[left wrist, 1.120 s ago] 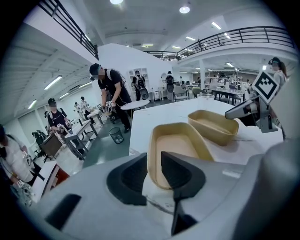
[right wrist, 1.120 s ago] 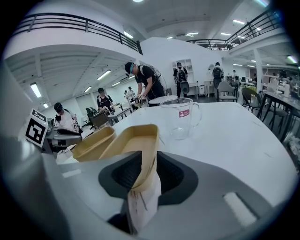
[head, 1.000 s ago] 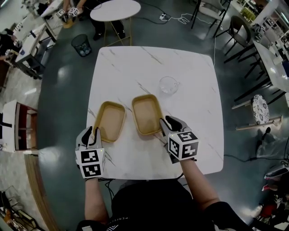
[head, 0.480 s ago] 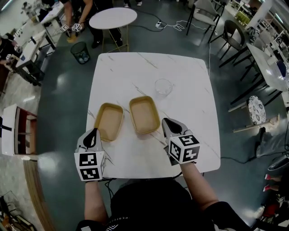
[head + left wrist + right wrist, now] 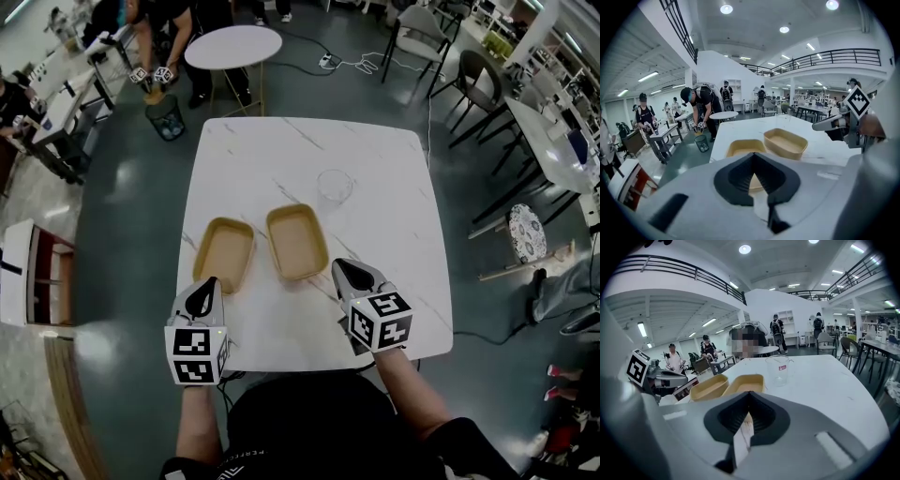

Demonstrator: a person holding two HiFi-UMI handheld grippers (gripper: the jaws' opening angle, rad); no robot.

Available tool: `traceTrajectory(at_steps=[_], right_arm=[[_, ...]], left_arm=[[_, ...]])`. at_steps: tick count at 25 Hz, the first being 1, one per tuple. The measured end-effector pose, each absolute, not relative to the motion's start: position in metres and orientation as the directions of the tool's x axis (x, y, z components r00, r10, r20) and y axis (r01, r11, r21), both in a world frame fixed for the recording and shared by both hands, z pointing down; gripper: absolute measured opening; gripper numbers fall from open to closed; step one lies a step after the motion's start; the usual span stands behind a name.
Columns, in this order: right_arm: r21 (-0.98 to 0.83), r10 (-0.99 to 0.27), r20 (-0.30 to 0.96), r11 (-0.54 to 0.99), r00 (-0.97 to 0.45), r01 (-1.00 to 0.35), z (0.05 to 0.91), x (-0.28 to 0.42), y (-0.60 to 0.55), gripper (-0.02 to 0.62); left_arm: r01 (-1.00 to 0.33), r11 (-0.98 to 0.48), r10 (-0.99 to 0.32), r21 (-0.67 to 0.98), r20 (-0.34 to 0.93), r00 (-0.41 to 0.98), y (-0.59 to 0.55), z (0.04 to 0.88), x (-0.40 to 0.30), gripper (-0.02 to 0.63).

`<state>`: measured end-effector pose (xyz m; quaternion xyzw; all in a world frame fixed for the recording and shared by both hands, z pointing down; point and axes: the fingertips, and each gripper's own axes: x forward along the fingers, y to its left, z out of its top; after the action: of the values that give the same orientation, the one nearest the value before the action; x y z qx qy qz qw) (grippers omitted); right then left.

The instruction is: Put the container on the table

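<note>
Two tan oval containers rest side by side on the white marble table (image 5: 281, 150): the left container (image 5: 224, 253) (image 5: 743, 146) (image 5: 708, 386) and the right container (image 5: 297, 242) (image 5: 785, 143) (image 5: 746, 382). My left gripper (image 5: 202, 292) (image 5: 753, 157) hovers shut and empty just short of the left container. My right gripper (image 5: 343, 272) (image 5: 749, 397) is near the right container's front right corner, apart from it. Its jaws have just been closing with nothing between them, and they are shut now. Each gripper shows in the other's view: the right gripper (image 5: 834, 124), the left gripper (image 5: 665, 376).
A clear measuring cup (image 5: 335, 186) (image 5: 778, 369) stands upright beyond the right container. Off the table's far side are a small round table (image 5: 232, 45) and a bin (image 5: 165, 117), with people at benches on the left. Chairs (image 5: 478, 80) and a stool (image 5: 525, 230) stand to the right.
Both grippers stood open at the containers' near rims, then shut and drew back toward the table's front edge, lifting slightly. The containers stay on the table.
</note>
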<state>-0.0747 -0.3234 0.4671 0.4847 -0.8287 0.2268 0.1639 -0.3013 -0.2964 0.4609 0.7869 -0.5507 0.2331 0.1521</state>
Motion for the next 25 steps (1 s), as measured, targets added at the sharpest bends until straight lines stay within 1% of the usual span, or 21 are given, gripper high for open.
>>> traceTrajectory(at_steps=[6,12,25], right_arm=[[-0.242,-0.698,0.509,0.445,-0.503,-0.862,0.477,-0.084,-0.308,0.0],[-0.241,-0.658,0.545,0.47,-0.519,-0.849,0.488,-0.092,-0.296,0.0],[-0.243,-0.661,0.537,0.473,-0.524,-0.847,0.487,-0.088,-0.295,0.0]], left_arm=[[-0.929,-0.371,-0.775,-0.02,0.557,0.298,-0.283,0.469,-0.294,-0.005],[-0.924,-0.381,-0.749,0.019,0.579,0.321,-0.27,0.478,-0.292,-0.005],[-0.92,-0.391,-0.736,0.024,0.592,0.328,-0.269,0.484,-0.288,-0.005]])
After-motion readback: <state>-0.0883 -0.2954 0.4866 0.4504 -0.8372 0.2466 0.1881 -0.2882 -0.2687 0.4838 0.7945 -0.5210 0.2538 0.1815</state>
